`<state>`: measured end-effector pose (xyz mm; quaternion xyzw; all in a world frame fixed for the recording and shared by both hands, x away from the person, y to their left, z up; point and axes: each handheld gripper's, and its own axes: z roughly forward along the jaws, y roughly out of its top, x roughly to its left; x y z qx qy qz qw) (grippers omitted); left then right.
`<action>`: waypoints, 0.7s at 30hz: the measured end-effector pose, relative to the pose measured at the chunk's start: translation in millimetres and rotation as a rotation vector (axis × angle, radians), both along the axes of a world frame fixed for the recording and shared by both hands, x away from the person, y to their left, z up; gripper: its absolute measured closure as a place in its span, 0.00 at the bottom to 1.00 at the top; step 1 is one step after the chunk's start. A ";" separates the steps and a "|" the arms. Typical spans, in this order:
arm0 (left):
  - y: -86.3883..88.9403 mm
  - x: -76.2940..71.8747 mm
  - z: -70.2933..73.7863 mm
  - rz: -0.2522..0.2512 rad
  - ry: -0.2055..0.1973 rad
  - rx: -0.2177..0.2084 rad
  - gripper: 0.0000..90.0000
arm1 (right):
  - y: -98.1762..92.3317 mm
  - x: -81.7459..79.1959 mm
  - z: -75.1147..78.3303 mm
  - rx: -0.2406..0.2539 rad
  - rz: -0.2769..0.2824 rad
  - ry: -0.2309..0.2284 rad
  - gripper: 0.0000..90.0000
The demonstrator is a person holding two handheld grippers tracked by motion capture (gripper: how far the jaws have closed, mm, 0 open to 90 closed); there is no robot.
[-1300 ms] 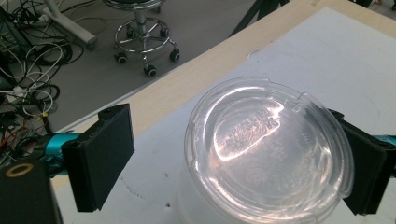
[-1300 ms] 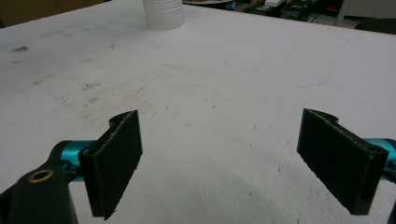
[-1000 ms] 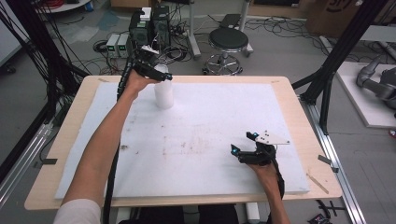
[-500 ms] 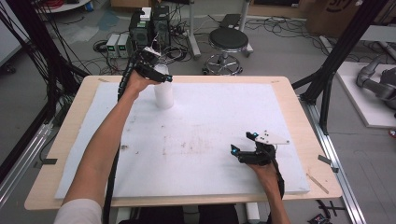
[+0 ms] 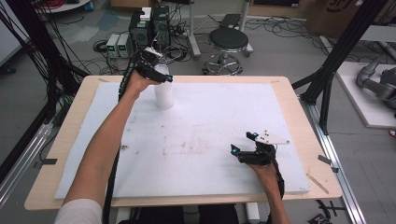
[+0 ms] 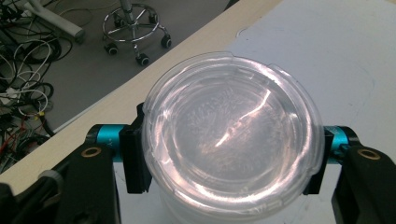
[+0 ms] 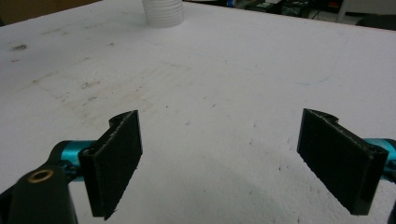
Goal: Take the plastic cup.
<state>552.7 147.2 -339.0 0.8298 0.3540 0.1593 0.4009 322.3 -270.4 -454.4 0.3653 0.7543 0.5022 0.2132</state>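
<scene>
A white ribbed cup (image 5: 164, 94) stands at the far left of the white foam board (image 5: 210, 126). My left gripper (image 5: 159, 74) is right over it, and in the left gripper view its jaws press both sides of a clear round plastic lid (image 6: 231, 140) that sits on the cup's mouth; the left gripper (image 6: 229, 163) is shut on that lid. My right gripper (image 5: 243, 143) rests low on the board at the near right, open, with nothing between its jaws. From the right gripper (image 7: 233, 158) the cup (image 7: 163, 11) shows far ahead.
The foam board covers most of a wooden table (image 5: 299, 107). Faint stains mark the board's middle. Behind the table stand a round stool (image 5: 228, 42), computer boxes (image 5: 149, 23) and loose cables. Black frame posts (image 5: 336, 60) rise at the sides.
</scene>
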 end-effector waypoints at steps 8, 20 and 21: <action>0.4 -0.4 0.7 0.001 0.001 0.007 0.41 | 0.1 0.1 0.1 0.001 -0.002 0.004 0.16; 2.4 -3.0 7.0 0.006 -0.006 -0.008 0.40 | 0.1 0.8 -0.1 -0.003 0.001 0.001 0.16; 2.7 -3.3 8.7 0.008 -0.007 -0.017 0.40 | 0.1 0.9 -0.1 -0.004 0.002 0.000 0.16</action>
